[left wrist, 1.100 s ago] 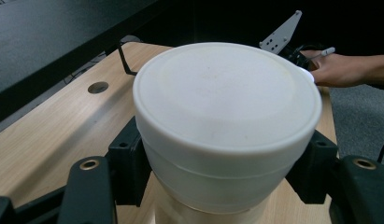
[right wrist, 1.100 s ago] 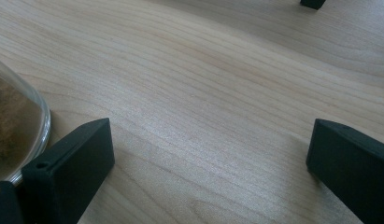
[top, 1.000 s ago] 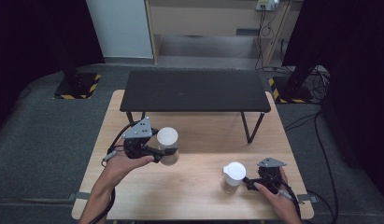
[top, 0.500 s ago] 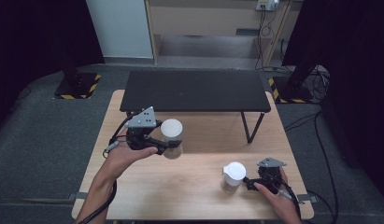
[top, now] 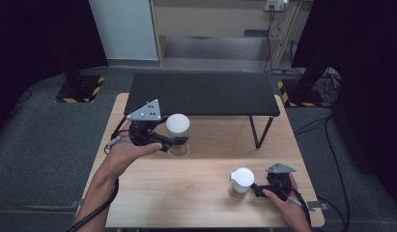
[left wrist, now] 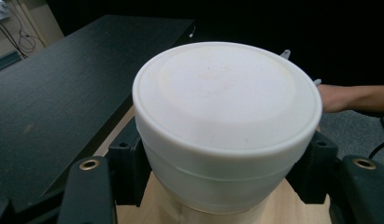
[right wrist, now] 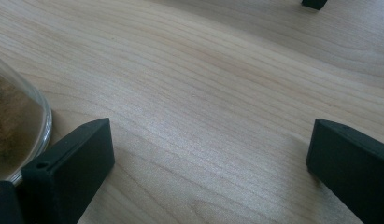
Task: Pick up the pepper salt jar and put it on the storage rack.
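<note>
Gripping a white-lidded jar [top: 177, 134] just under its lid, the left claw [top: 179, 141] holds it clamped above the wooden table [top: 186, 193], near the black shelf [top: 201, 93]. Further right, a second white-lidded jar [top: 241, 182] stands on the table; the right claw [top: 256, 188] sits spread apart beside it, apparently just touching.

No words, labels, brand names or numbers can be read on anything here; the one sign-like marking is the yellow-and-black hazard striping [top: 79, 90] on the stand bases on the floor beyond the table's far corners.
</note>
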The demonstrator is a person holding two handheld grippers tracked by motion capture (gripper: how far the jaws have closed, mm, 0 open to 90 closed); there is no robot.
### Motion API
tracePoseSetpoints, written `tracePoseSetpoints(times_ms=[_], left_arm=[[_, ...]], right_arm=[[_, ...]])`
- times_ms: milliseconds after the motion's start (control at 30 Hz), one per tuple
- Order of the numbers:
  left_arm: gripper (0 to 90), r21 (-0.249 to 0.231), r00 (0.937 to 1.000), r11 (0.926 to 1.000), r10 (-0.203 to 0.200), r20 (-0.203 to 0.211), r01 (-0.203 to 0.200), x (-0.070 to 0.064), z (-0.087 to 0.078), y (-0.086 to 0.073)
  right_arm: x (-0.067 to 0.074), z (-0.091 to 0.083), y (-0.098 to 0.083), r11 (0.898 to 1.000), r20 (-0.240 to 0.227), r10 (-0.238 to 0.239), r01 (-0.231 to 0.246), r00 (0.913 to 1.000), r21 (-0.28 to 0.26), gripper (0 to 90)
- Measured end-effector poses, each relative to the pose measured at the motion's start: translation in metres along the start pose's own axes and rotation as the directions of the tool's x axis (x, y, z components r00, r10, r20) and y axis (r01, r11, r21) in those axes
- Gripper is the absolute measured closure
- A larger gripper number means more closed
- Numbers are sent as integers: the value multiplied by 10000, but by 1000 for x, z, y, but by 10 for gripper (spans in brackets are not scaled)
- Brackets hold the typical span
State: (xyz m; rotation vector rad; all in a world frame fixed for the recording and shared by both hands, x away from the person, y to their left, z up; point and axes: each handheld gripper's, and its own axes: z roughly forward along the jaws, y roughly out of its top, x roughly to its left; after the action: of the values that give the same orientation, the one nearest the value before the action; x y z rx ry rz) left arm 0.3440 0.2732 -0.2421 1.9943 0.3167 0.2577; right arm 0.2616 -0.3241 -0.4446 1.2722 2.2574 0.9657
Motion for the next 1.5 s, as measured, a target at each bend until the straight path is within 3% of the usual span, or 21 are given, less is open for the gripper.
tracePoseSetpoints(times_ms=[367,833,1500], left_arm=[[330,5,9999,9999,156,-18,-156,10,-5,24],[330,-264,9994,9996,-27,-356,18,24,-12,45],[330,-466,9982,9985,-321,-508,298,56,5,58]], right_arm=[[0,0,0,10000,-2,13,-13,10000,-5,16],[0,0,0,10000,4,2,-2,10000,-31,16],[0,0,0,10000,-5,-31,31,10000,-25,16]])
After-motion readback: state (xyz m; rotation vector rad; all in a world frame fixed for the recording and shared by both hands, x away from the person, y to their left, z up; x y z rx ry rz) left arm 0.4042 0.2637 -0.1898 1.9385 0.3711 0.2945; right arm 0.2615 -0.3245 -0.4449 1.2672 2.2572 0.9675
